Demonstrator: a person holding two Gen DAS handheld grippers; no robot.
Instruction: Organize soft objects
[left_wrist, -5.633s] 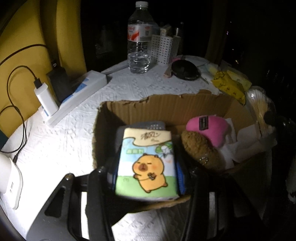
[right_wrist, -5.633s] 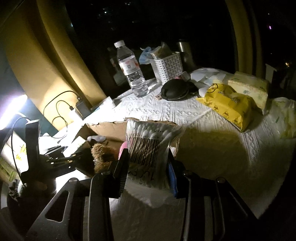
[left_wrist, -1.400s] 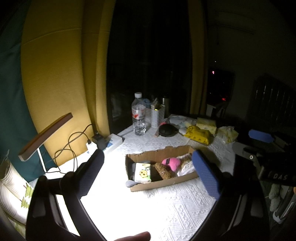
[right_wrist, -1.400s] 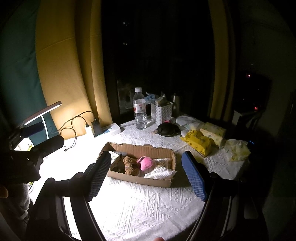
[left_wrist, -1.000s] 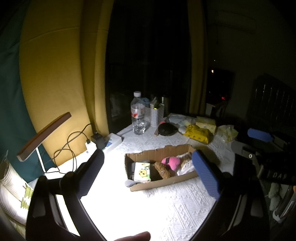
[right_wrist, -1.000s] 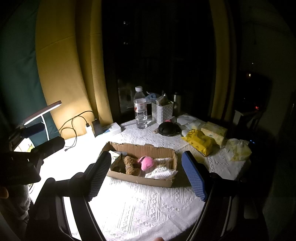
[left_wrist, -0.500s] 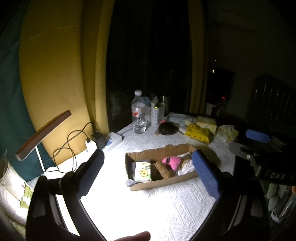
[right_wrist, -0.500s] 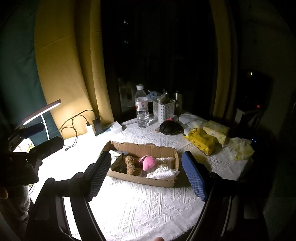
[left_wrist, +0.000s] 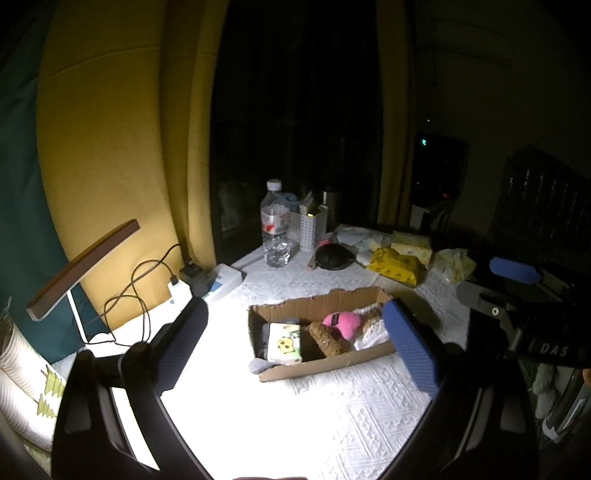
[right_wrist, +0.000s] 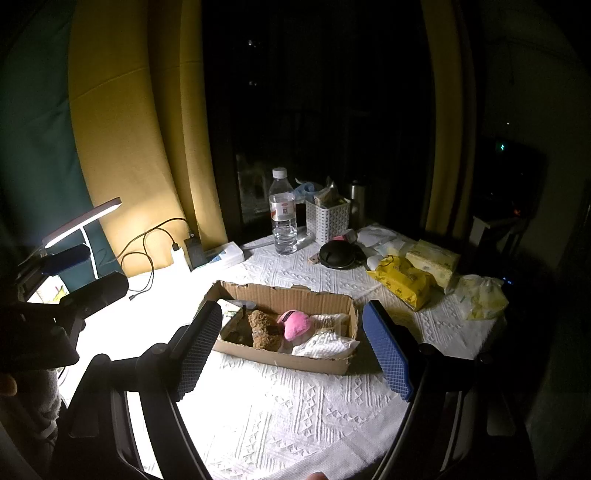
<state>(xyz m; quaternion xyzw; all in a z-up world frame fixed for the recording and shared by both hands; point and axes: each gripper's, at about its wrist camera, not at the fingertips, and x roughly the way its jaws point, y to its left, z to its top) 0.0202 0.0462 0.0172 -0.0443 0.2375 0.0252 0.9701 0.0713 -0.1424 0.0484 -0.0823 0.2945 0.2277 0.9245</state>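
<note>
I had both grippers held high and back from the table, each spread wide with nothing between its pads: the left gripper (left_wrist: 295, 350) and the right gripper (right_wrist: 291, 350). One cardboard box (right_wrist: 295, 360) lay on the white tablecloth (right_wrist: 280, 413), beyond and between the right fingers, its long axis running left to right and tilted slightly away at the left end. Inside I counted four soft things: one tissue pack (left_wrist: 284, 341) with a cartoon print at the left end, one brown plush (right_wrist: 263, 328), one pink plush (right_wrist: 295, 325) and one white bag (right_wrist: 325, 341) at the right end. Further off stood one water bottle (right_wrist: 283, 218) and one white basket (right_wrist: 328, 219); one yellow pack (right_wrist: 402, 282) lay far right of the box.
</note>
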